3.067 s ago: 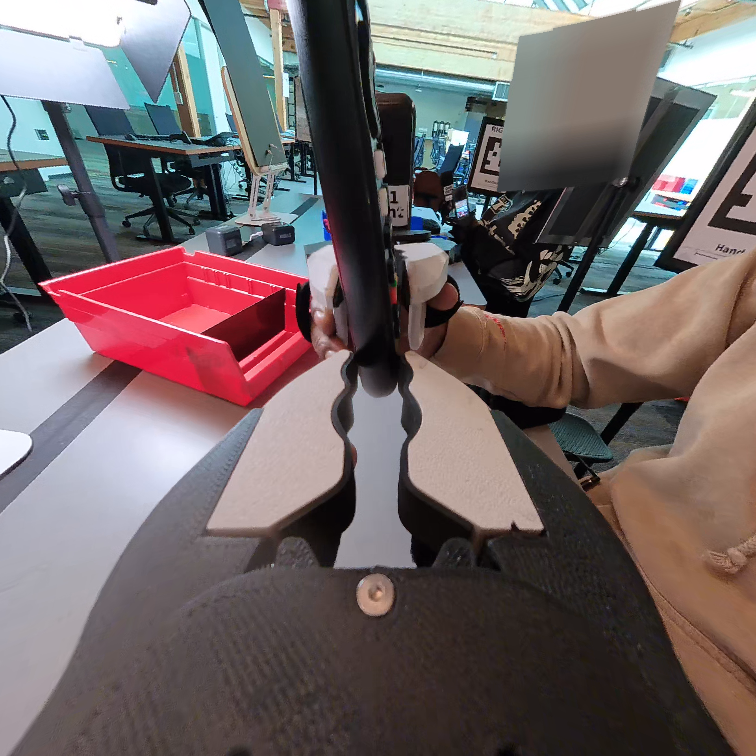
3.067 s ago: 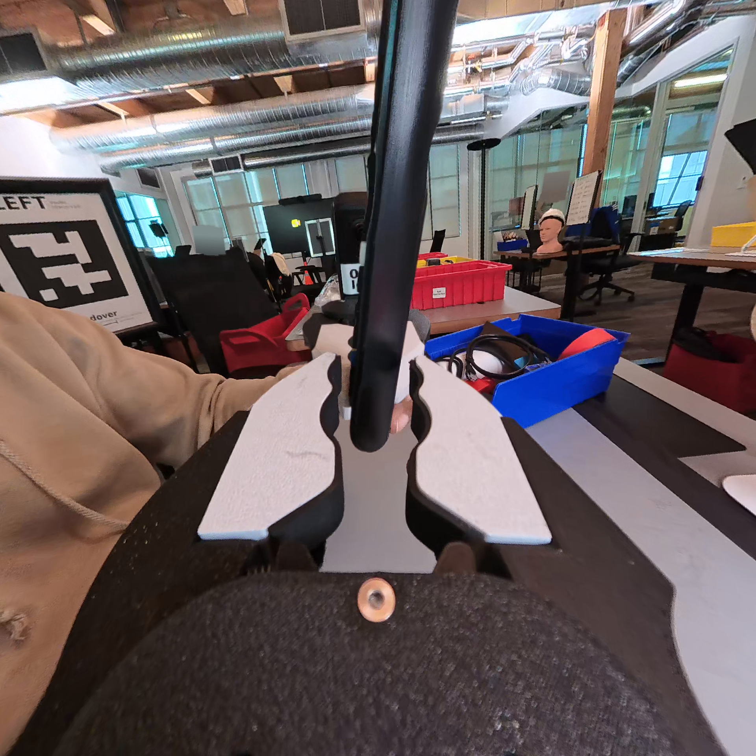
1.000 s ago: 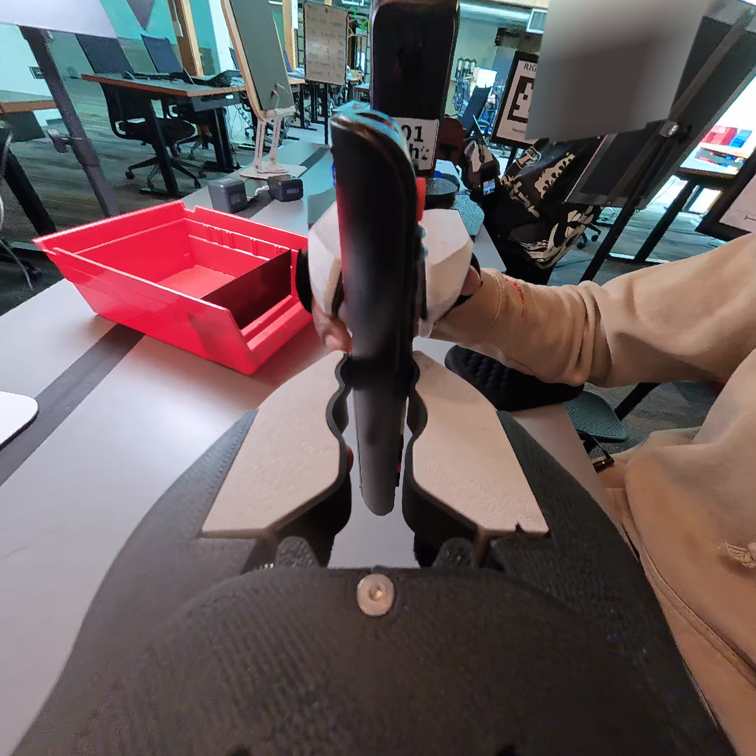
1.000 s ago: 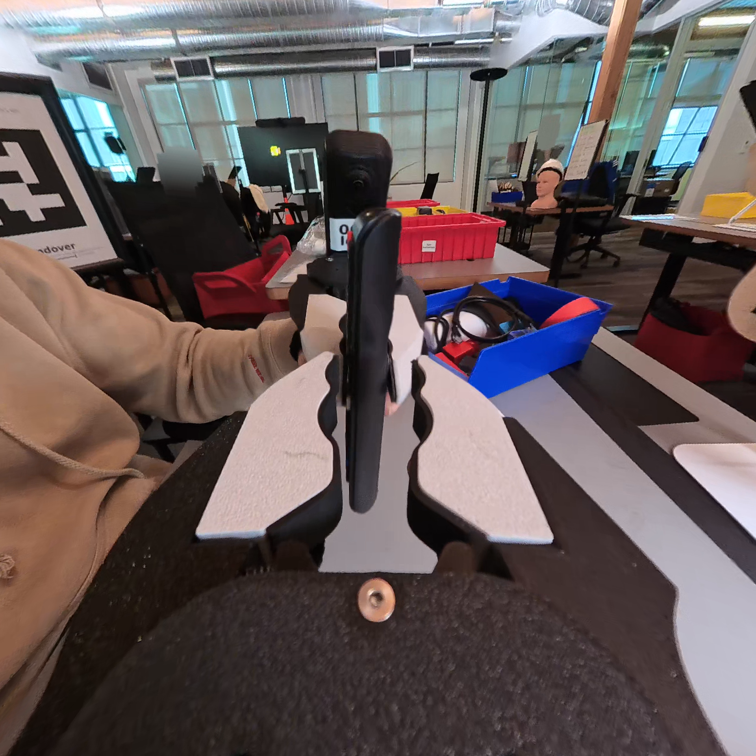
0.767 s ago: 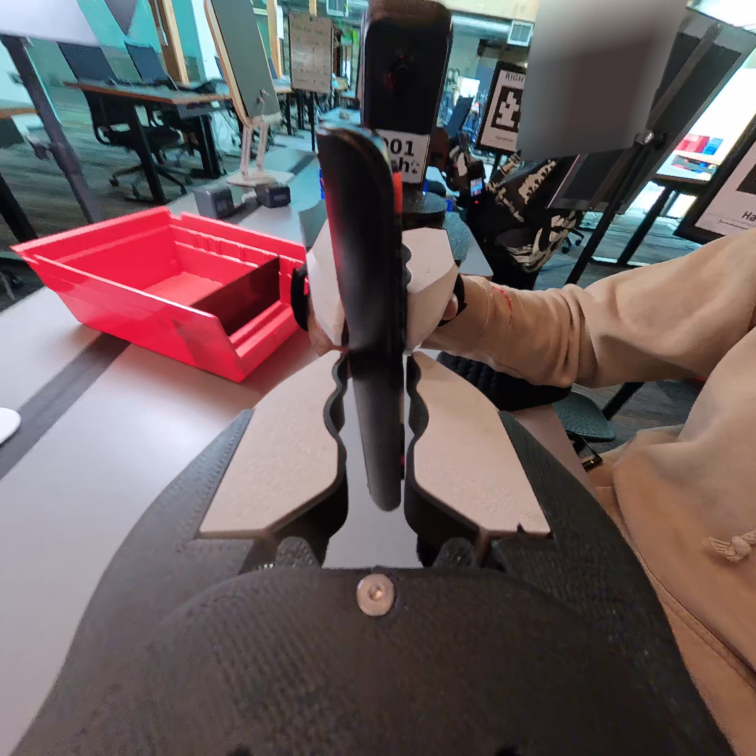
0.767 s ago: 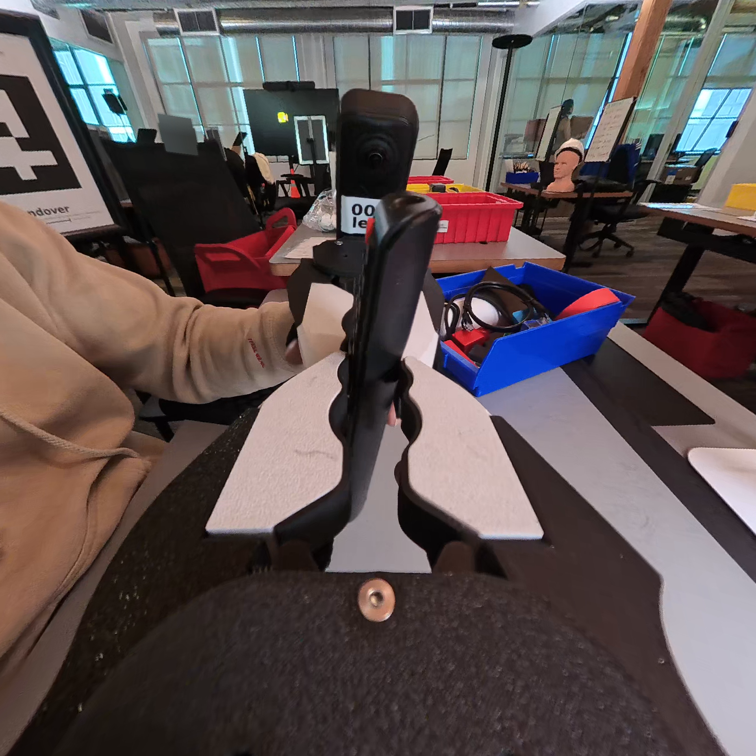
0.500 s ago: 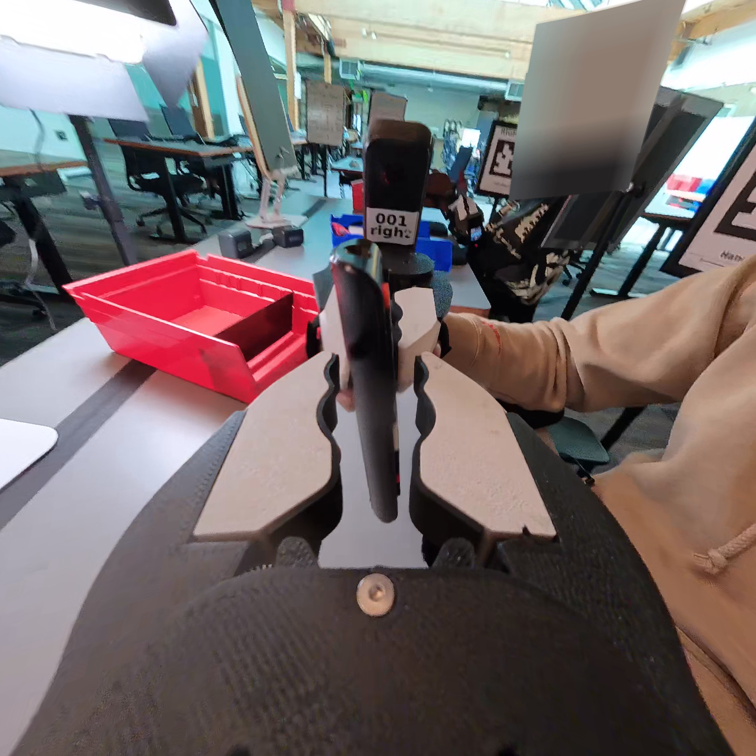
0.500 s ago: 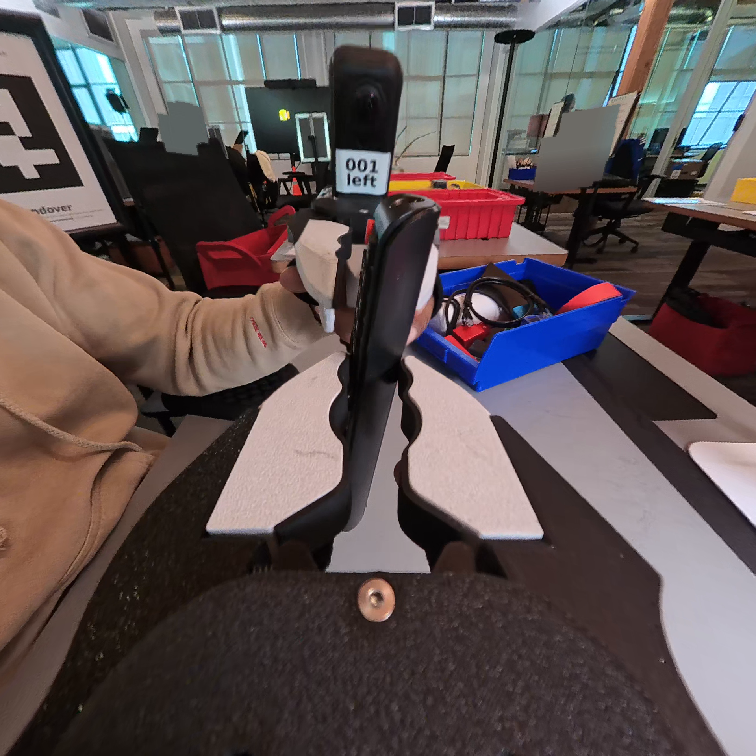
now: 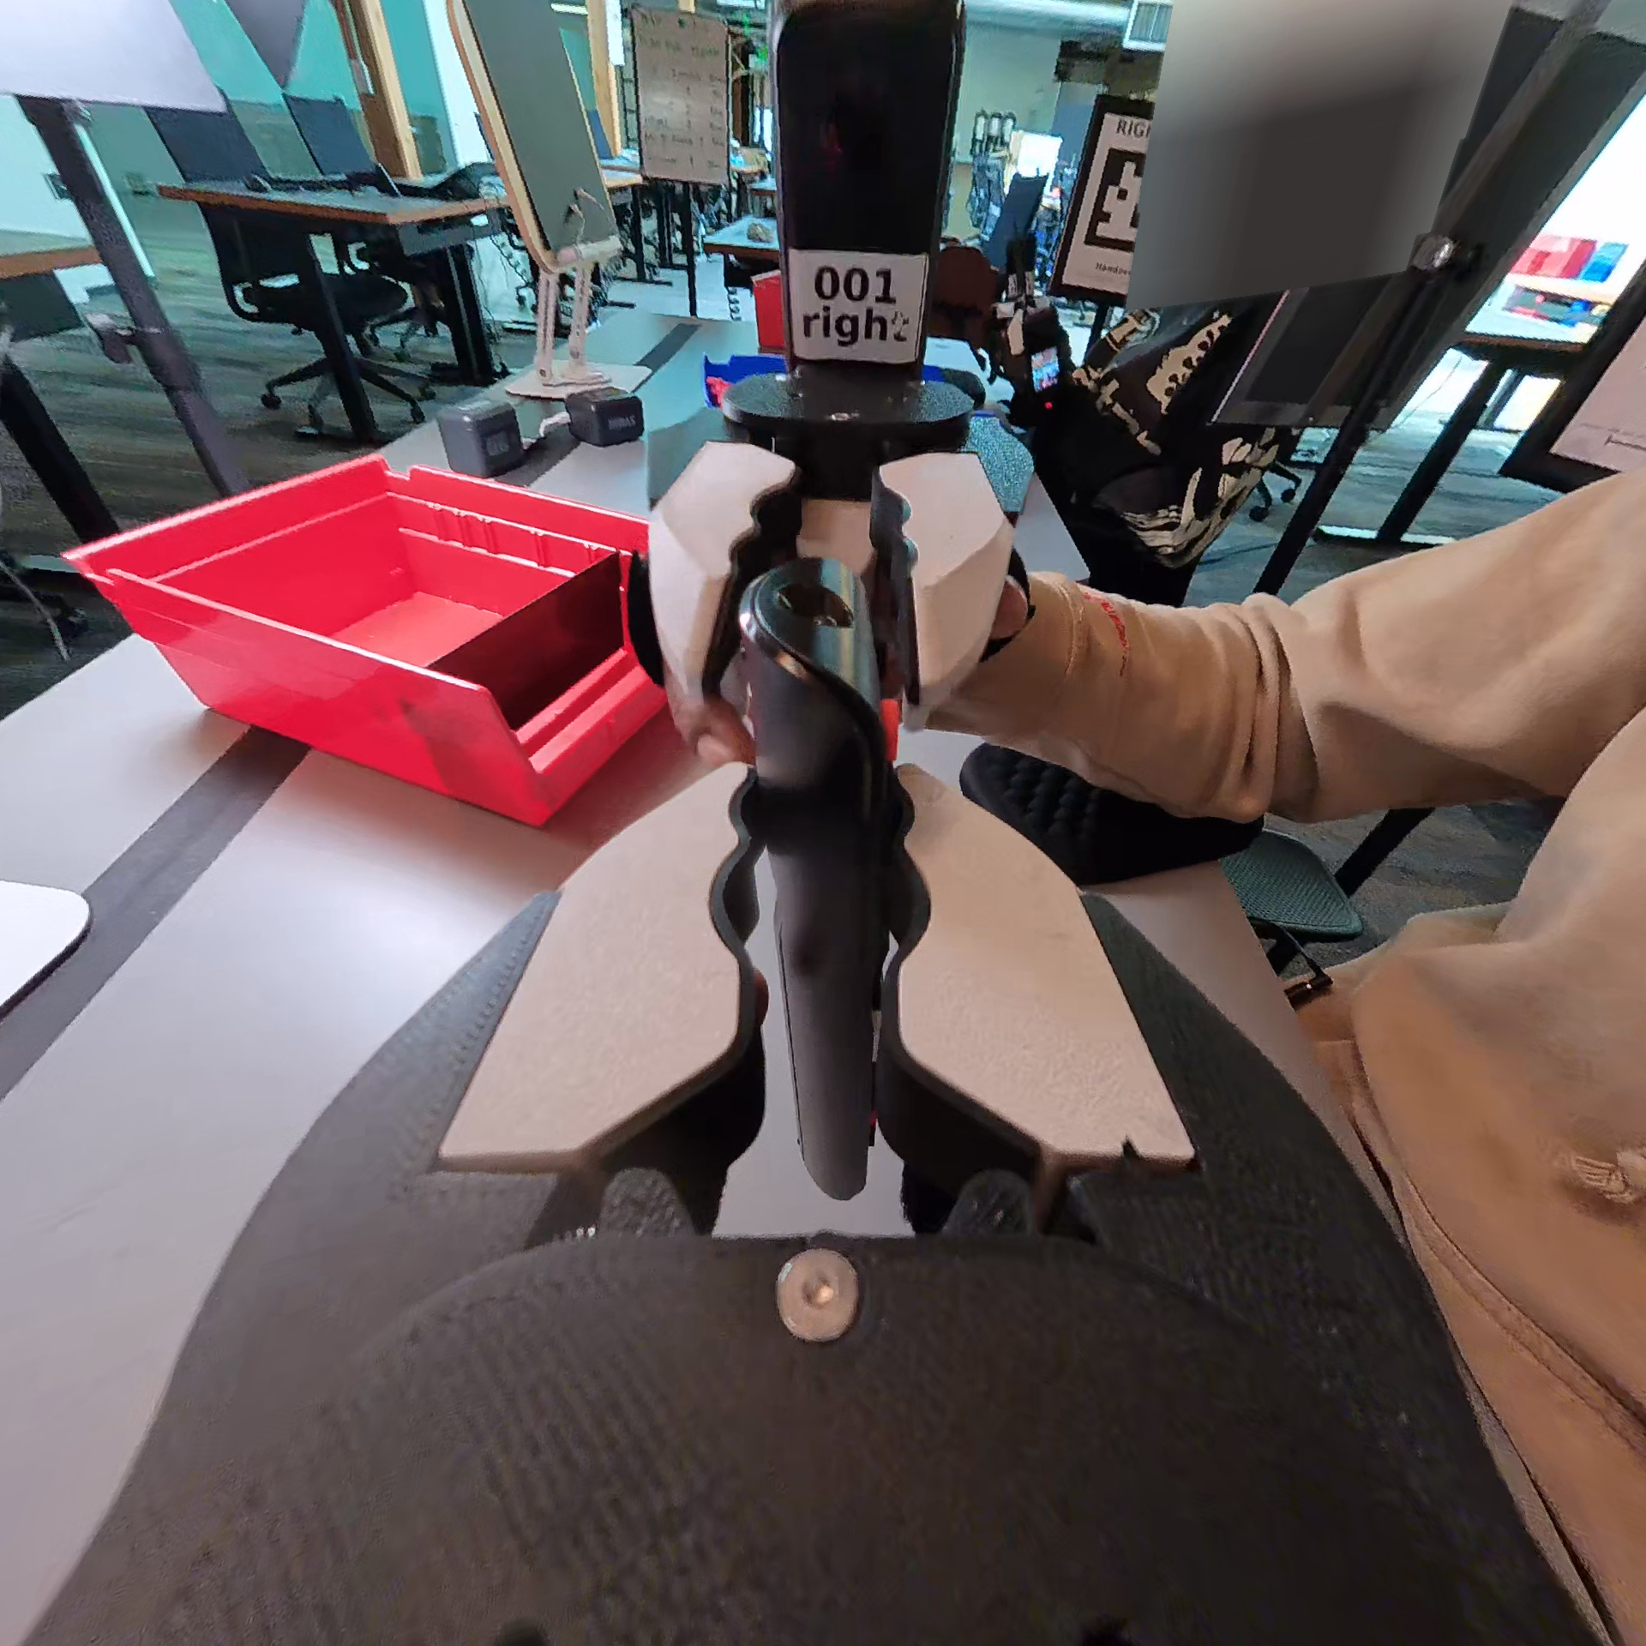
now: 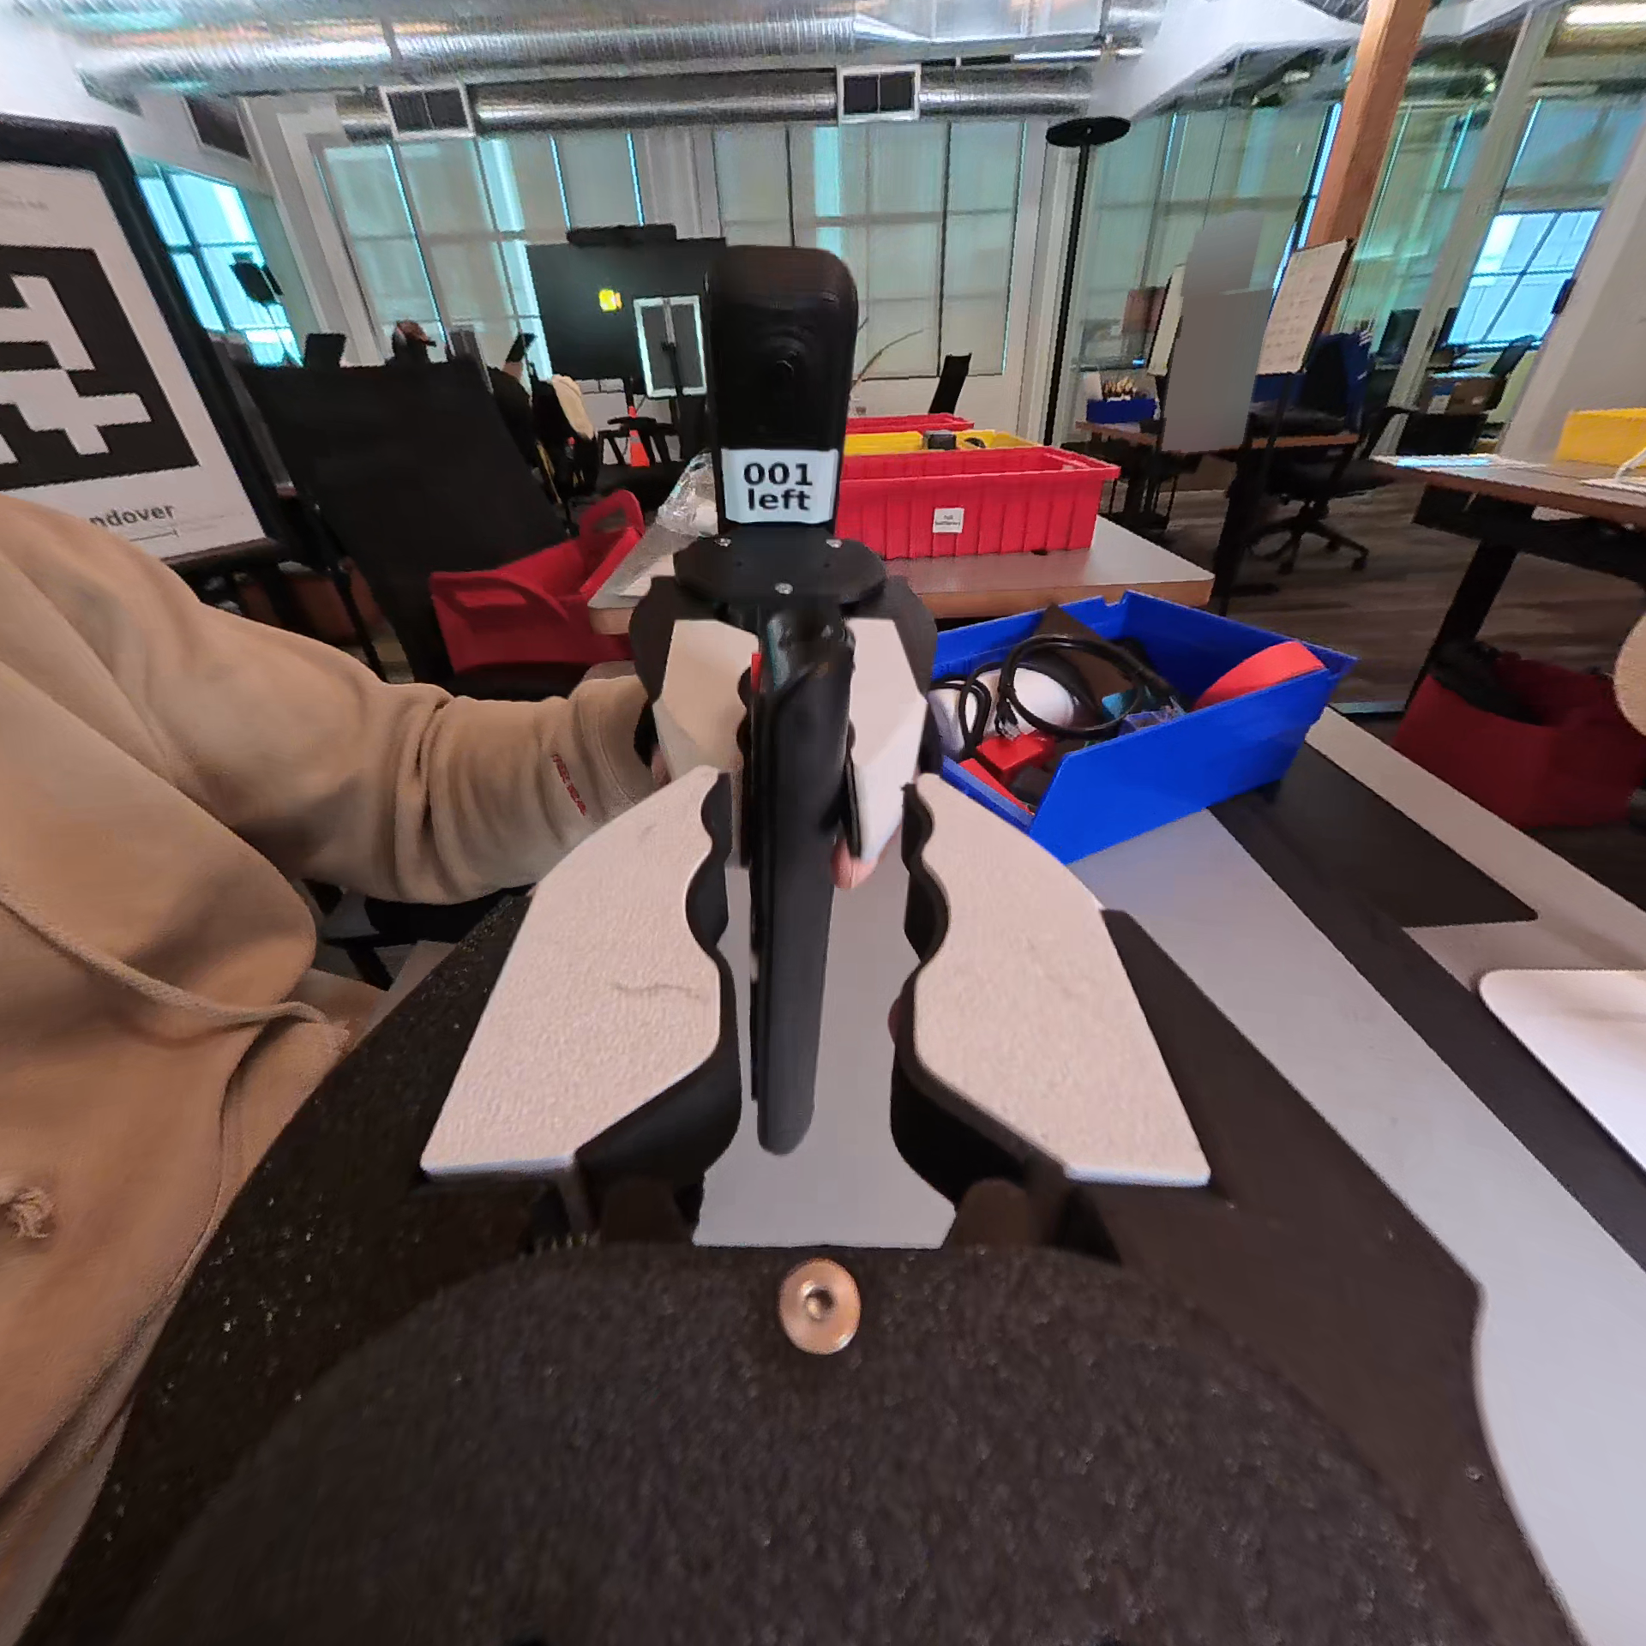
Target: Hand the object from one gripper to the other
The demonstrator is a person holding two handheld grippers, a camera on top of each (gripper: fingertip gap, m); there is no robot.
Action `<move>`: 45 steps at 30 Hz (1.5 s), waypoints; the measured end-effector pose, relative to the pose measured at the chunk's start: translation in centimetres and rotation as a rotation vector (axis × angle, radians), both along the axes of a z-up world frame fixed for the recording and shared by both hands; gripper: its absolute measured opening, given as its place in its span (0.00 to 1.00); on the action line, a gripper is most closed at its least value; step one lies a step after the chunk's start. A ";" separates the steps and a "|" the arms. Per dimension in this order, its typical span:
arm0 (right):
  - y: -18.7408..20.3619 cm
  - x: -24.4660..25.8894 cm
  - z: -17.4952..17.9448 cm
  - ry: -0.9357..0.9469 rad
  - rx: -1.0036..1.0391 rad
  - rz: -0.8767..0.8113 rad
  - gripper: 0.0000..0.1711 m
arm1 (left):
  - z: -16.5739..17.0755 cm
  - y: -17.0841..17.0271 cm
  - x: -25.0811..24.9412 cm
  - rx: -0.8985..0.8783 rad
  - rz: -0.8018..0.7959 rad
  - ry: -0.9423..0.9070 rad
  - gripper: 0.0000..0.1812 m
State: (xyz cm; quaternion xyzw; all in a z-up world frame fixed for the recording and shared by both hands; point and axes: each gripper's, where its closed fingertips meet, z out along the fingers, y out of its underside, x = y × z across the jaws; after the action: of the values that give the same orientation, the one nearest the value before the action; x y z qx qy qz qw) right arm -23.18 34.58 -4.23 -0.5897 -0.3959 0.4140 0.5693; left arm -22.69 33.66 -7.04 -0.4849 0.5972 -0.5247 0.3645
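A slim black object with small red parts [image 9: 824, 935] stands upright over the grey table between my two grippers, which face each other. My left gripper [image 9: 819, 793] is shut on its lower half. My right gripper [image 10: 815, 793] is open around the same object [image 10: 788, 935], with a clear gap at its right finger. In the left wrist view the right gripper [image 9: 815, 695] stands spread around the object's top end. In the right wrist view the left gripper [image 10: 793, 802] clamps the far end.
A red bin [image 9: 356, 623] with a black divider sits on the table [image 9: 178, 1024] to the left. A blue bin [image 10: 1158, 766] holds cables and small parts. A white pad [image 10: 1585, 1042] lies at the table edge. Beige sleeves [image 9: 1247, 686] reach in. The tips of both grippers are at nearly the same place.
My right gripper's jaws have spread off the object, which it pinched and tilted half a second ago. The left gripper's jaws have closed in on it, and the object stands upright again.
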 end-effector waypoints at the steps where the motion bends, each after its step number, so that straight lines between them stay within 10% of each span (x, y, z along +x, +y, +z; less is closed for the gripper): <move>1: -0.1 -0.5 -0.3 -0.010 -0.001 0.009 0.21 | -0.4 -0.3 0.3 0.002 -0.008 0.010 0.14; 27: -0.1 -2.7 -1.9 -0.120 0.067 -0.019 0.14 | 2.7 0.1 -1.1 0.023 0.031 -0.077 0.11; 37: 1.5 -0.9 -6.3 -0.186 -0.062 0.019 0.32 | 7.5 1.8 -3.8 -0.117 0.032 -0.421 0.11; 45: 0.9 0.8 -5.5 -0.324 -0.010 -0.018 0.15 | 6.8 3.5 -5.3 -0.152 0.013 -0.340 0.12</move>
State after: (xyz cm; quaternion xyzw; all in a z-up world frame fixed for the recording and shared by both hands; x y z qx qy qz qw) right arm -22.38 35.52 -9.72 -0.6554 -0.4751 0.3102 0.4986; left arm -28.04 37.19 -0.21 -0.4193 0.4825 -0.6405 0.4256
